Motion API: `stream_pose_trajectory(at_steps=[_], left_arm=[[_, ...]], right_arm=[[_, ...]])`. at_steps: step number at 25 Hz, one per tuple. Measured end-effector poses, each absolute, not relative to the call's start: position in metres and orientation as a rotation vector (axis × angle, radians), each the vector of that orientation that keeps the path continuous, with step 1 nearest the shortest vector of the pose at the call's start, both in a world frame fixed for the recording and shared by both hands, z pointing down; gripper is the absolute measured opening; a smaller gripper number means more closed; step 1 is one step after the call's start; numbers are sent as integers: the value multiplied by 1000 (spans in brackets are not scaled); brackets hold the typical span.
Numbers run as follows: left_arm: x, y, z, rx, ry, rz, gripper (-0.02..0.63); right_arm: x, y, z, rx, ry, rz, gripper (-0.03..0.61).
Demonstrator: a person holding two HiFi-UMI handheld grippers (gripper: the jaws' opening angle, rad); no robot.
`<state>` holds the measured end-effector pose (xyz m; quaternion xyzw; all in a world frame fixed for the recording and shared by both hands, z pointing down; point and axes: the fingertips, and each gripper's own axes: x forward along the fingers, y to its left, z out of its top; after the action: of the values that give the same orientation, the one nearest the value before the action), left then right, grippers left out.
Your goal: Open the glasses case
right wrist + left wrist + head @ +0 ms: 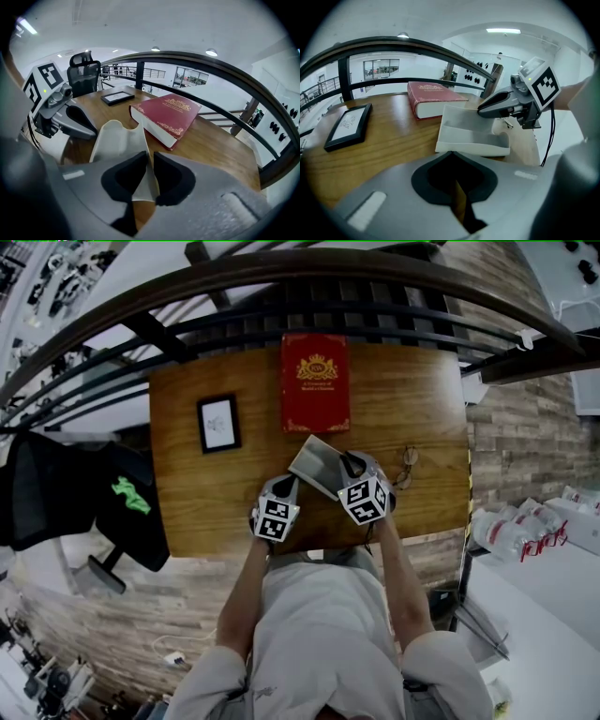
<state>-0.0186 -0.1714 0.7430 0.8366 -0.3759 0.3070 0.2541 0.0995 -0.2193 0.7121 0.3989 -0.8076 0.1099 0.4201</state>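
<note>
Picture frame (218, 424): lies flat on the counter (422, 390), well off to the left of my left tool and further out. It plays no part in this job.

Left tool (451, 157): the jaws are drawn together with only a sliver of wood showing between the pads, and there is nothing in them. The tips sit right at the near edge of the case's tray. I cannot tell whether they touch it. I judge I have it there to brace the tray so it does not rise with the lid.

Glasses case (319, 465): pale, resting on the counter just ahead of my left tool's tips, between my two tools. Its lid stands up off the tray, and no glasses show inside.

Red book (315, 382): lies flat beyond the case, close behind the raised lid. I reckon this limits how far back the lid can swing.

Right tool (149, 161): clamped on the lid's thin edge, with the pale panel pinched between the pads. Gripping the rim gives me leverage about the hinge, and that grip is why the lid stays tilted up.

Glasses (406, 468): on the counter just to the right of my right tool, apart from the case.

Progress: as I judge it, the case is open or nearly so.
</note>
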Motion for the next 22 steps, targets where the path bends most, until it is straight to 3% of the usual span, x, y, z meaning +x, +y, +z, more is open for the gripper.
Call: stream_pose_trajectory(at_steps=[22], left_arm=[[-15,-179,726,2304,-1039,779,20]], right_arm=[[96,-217,703,1033,-2083,288,104]])
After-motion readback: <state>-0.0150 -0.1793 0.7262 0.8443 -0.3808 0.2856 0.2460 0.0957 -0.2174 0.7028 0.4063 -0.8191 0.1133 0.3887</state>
